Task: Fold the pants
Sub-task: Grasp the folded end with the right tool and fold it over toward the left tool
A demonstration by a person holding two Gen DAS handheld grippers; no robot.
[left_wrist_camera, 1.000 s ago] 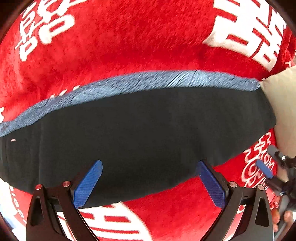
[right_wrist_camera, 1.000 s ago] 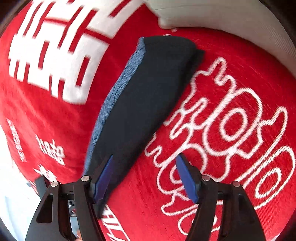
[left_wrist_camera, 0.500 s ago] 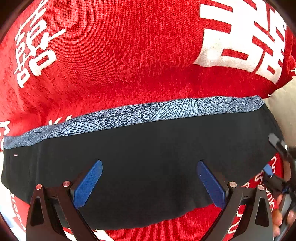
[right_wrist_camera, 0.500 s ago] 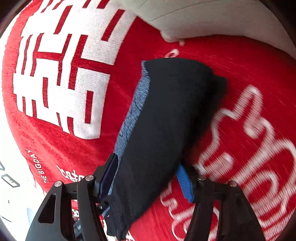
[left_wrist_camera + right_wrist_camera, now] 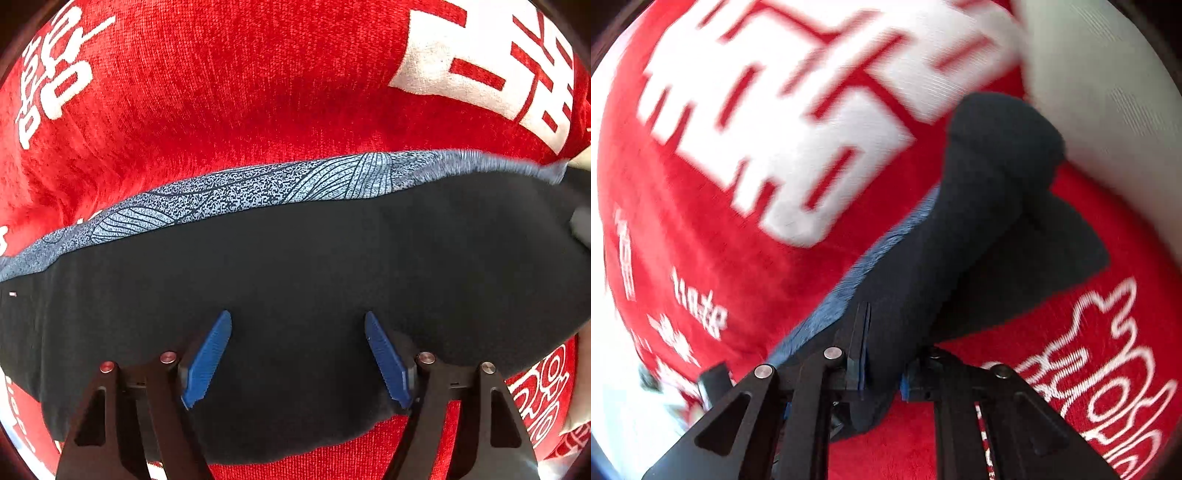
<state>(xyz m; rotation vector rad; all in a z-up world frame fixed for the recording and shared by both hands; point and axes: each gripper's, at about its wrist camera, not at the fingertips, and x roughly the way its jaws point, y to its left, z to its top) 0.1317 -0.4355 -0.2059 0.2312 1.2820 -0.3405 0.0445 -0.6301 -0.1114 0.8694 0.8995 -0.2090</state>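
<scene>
One pair of dark pants [image 5: 314, 280] lies on one red blanket [image 5: 240, 110]. The left gripper [image 5: 297, 354] hovers over the pants, fingers spread, holding nothing. The right gripper [image 5: 881, 373] is clamped on the pants' end.

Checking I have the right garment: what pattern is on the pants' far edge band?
Light blue speckled band with dark curved line motifs; clearest in left wrist view.
</scene>
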